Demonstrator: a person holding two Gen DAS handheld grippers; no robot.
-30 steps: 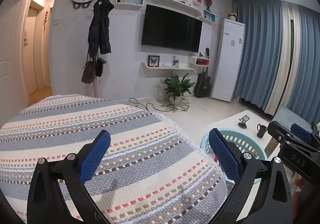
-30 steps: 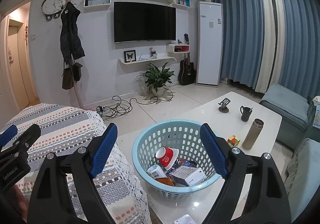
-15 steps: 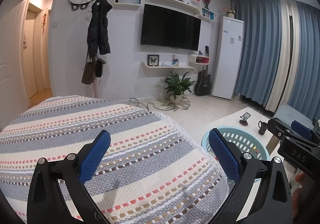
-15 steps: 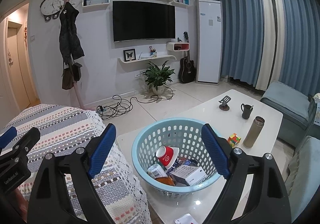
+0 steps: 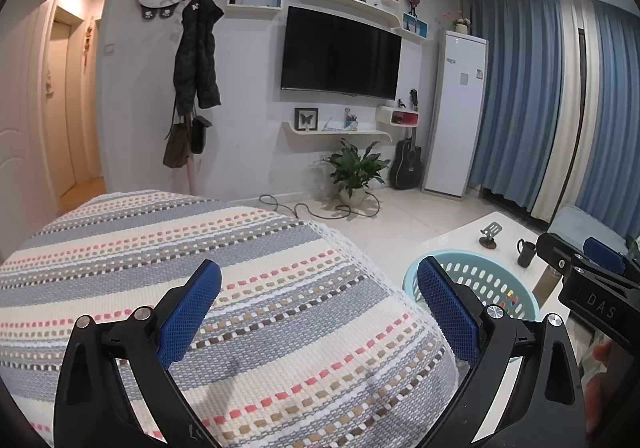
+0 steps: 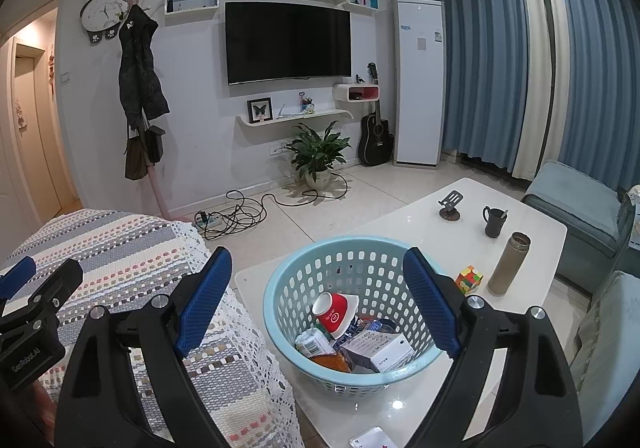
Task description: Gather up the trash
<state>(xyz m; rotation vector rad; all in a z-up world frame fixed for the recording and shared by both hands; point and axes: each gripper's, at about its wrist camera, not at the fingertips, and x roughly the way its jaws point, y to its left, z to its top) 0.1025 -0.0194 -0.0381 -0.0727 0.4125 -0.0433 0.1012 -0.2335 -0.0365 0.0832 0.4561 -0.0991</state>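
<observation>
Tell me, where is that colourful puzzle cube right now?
In the right wrist view, the colourful puzzle cube sits on the white glossy table, between the light blue plastic basket and the upright brown metal flask.

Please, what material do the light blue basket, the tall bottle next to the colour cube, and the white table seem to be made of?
Basket: likely moulded plastic, with a smooth matte wall and regular punched slots. Tall bottle: probably brushed metal, showing a dull bronze sheen, though a coating is possible. Table: glossy white top, glass or lacquer, since it mirrors the ceiling light; which of the two I cannot tell.
</observation>
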